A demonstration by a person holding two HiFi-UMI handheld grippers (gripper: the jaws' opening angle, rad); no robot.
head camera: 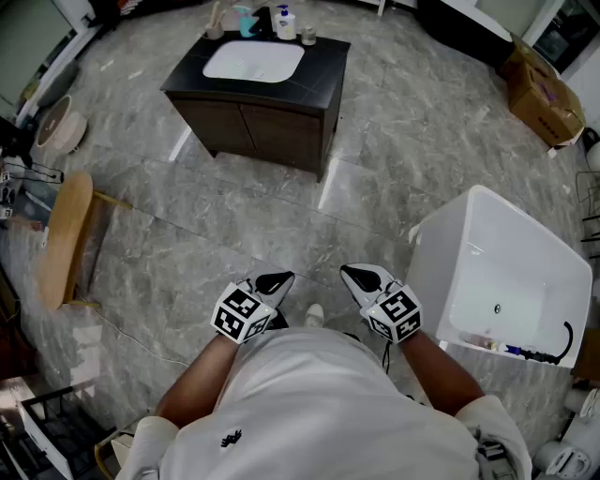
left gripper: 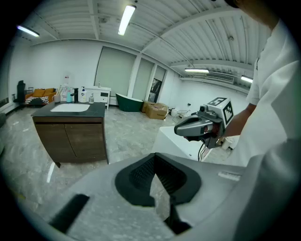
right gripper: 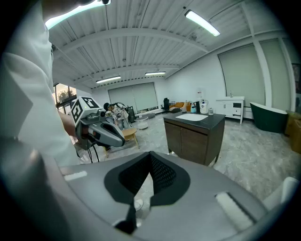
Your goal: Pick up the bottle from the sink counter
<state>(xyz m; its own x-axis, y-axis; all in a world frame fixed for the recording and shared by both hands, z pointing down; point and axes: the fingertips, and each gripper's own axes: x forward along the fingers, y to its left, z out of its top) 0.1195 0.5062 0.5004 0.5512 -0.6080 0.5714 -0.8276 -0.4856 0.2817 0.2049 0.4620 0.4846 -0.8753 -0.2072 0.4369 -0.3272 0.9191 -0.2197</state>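
The dark sink counter (head camera: 319, 70) with a white basin stands far ahead on the grey stone floor. A white bottle with a blue cap (head camera: 284, 22) stands upright at its back edge among other small items. It also shows small in the left gripper view as the bottle (left gripper: 83, 95) and in the right gripper view as the bottle (right gripper: 204, 107). Both grippers are held close to the person's body, far from the counter. My left gripper (head camera: 279, 278) (left gripper: 155, 174) is shut and empty. My right gripper (head camera: 354, 273) (right gripper: 149, 172) has its jaws together with nothing between them.
A white tub (head camera: 441, 262) stands on the floor just right of the grippers. A wooden stool (head camera: 64, 239) is at the left, cardboard boxes (head camera: 544, 94) at the far right. A teal item (head camera: 246, 19) and a small jar (head camera: 308, 37) flank the bottle.
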